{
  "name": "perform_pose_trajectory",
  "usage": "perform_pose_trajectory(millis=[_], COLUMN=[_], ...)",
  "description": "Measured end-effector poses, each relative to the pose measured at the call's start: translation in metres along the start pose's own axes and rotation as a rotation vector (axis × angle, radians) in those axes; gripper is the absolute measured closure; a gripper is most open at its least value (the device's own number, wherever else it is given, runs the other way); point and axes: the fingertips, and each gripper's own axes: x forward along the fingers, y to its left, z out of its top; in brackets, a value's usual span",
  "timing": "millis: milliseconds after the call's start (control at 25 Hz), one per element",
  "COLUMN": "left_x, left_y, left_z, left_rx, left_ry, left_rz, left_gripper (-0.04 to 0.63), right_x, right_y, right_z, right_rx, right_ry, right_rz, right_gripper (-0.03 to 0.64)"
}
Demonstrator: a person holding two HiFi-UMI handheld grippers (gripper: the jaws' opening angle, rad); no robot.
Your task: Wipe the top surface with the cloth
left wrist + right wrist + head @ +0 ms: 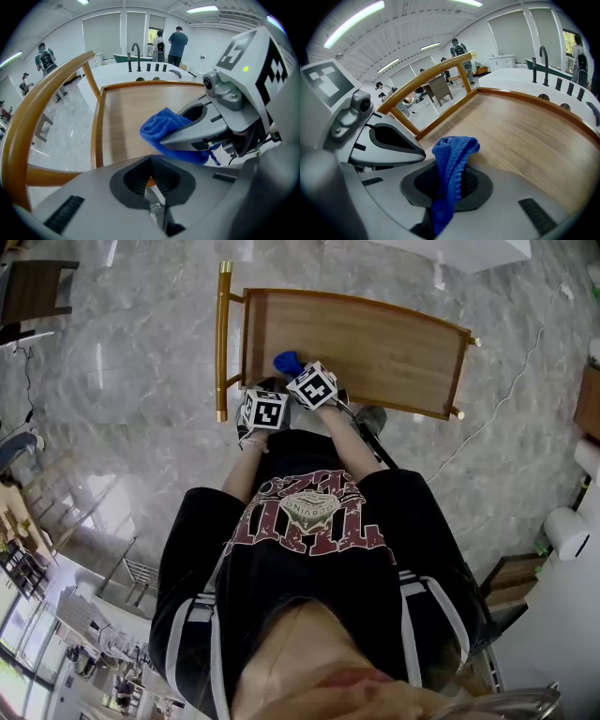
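Pinching nubby blue cloth (452,157), right tool (448,185) over smooth wooden top (525,136).

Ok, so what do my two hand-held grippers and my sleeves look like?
Both the left hand-held gripper and the right hand-held gripper are light grey plastic with dark ribbed pads. Each carries a white cube with black square markers. The sleeves are short and black.

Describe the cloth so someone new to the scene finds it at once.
Find the wooden top with the raised rim. Near its near left corner the right gripper pinches the cloth: the only blue thing there, soft and crumpled.
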Motion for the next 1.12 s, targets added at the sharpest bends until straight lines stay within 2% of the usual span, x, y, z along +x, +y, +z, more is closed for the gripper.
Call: perform_pose_trajectory(millis=[1120], left_x=[0.023], left_y=[-0.059], left_z=[0.023], left_rx=[0.187], left_ry=[0.042], left_rz=[-0.094], left_gripper=[0.546], right_x=[-0.048], right_y=[-0.037], right_z=[-0.034], right_rx=[0.085], right_ry=[-0.051], right_rz=[-0.097], right_gripper=[0.561])
